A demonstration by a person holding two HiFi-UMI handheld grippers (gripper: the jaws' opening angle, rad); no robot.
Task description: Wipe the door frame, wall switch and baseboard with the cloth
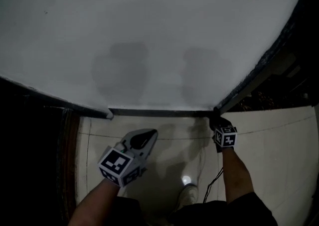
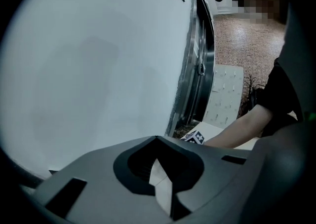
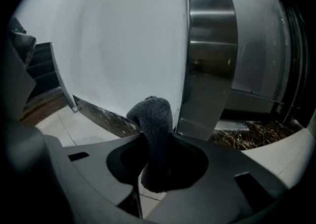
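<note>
At the baseboard (image 3: 105, 118) by the door frame (image 3: 208, 70), right claw (image 3: 160, 140) clamped on fuzzy grey cloth (image 3: 152, 113), left claw (image 2: 158, 140) closed, empty

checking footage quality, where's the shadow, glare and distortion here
Head view: dim, two soft shadows on the wall, a glare spot on the floor. Right gripper view: bright bands reflect off the metal door frame behind the cloth. Left gripper view: fisheye vignette darkens the corners.

My right gripper (image 3: 159, 141) clamped on a gray cloth (image 3: 153, 114), cloth standing up from the jaws, tip near the dark baseboard (image 3: 101, 116) under a white wall (image 3: 123, 40), steel door frame (image 3: 208, 60) just right of it, pale tile floor (image 3: 69, 128) at left.
</note>
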